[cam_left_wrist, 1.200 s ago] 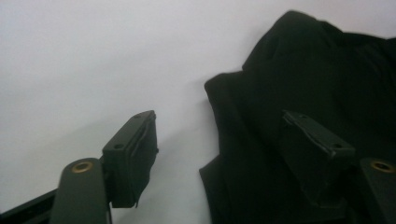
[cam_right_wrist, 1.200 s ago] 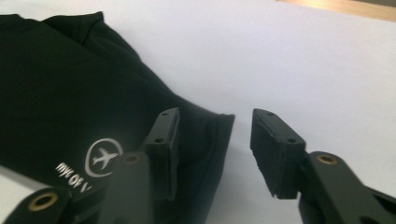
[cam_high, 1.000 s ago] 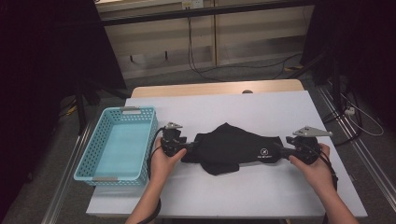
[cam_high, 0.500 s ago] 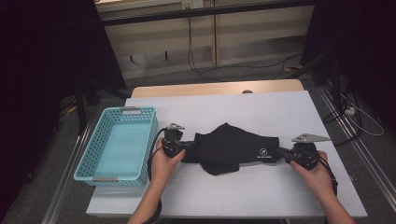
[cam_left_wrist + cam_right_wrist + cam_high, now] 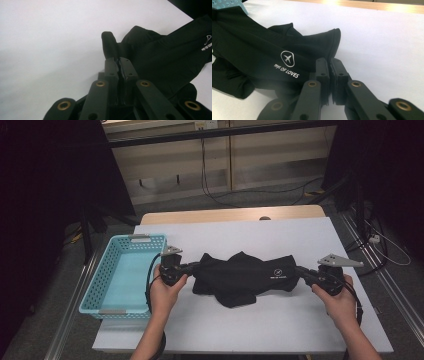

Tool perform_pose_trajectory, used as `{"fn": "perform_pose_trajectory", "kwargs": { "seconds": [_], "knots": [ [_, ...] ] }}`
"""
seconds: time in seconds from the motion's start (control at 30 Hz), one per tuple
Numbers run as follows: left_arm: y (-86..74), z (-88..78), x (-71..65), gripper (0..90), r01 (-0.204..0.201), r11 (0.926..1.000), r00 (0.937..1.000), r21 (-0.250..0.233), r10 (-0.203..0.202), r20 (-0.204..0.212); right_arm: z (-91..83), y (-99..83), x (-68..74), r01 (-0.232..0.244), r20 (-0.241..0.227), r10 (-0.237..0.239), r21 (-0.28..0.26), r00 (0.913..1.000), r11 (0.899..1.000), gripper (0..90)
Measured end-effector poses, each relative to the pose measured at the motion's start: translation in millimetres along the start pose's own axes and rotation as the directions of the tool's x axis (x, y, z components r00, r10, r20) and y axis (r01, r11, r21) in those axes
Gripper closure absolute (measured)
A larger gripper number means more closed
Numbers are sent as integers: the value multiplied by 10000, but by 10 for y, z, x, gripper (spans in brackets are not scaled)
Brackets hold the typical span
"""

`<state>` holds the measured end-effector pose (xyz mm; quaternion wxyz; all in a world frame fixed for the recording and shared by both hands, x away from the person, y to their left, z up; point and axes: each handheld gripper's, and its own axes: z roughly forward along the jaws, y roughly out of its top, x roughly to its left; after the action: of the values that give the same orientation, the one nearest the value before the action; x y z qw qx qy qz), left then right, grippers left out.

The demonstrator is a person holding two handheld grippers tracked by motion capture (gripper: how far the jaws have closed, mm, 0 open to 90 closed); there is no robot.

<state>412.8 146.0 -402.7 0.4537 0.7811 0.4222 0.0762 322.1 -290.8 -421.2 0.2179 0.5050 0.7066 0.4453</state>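
The black garment [image 5: 245, 277] lies crumpled in the middle of the white bench [image 5: 260, 330], just right of the blue basket [image 5: 120, 275]. The left tool [image 5: 192, 266] has just been closing and now pinches the left edge of the garment; in the left gripper view its jaws stand almost together with a fold of cloth [image 5: 110, 46] rising between them. The right tool [image 5: 301, 272] has also just been closing, and in the right gripper view its jaws meet on the hem [image 5: 334, 47] near the white logo [image 5: 287, 59]. I judge that both grips take only a thin edge of the fabric, so the main risk is that one side slips out when the garment is lifted or stretched. If the two hands pull apart unevenly, the cloth may twist and hang in a bunch. If it is lifted too low toward the basket, the loose lower part could catch on the rim.
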Motion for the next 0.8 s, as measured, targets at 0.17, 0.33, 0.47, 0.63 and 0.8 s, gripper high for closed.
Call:
{"fn": "perform_pose_trajectory", "kwargs": {
  "seconds": [0.17, 0.33, 0.47, 0.63, 0.8],
  "knots": [
    [15, -68, 11, 859, 65, 10000, 10000, -42, -64, 61, 23, 29, 38, 112, -38, -112, -70, 9999, 9999, 860],
    [28, -80, -2, 860, 38, 10000, 10000, -18, -38, 36, 35, 55, 53, 222, -13, -222, -96, 9998, 9997, 860],
    [33, -80, 17, 860, 80, 10000, 9999, 21, -81, 66, 47, 72, 46, 257, 4, -257, -108, 9997, 9996, 860],
    [90, -122, -3, 860, 77, 9998, 9999, -181, -75, 139, 50, 100, 49, 360, 19, -360, -101, 9993, 9993, 861],
    [192, -184, -3, 860, 27, 9987, 9999, -509, -20, 123, 13, 200, 26, 357, 37, -356, -278, 9994, 9990, 862]
  ]
}}
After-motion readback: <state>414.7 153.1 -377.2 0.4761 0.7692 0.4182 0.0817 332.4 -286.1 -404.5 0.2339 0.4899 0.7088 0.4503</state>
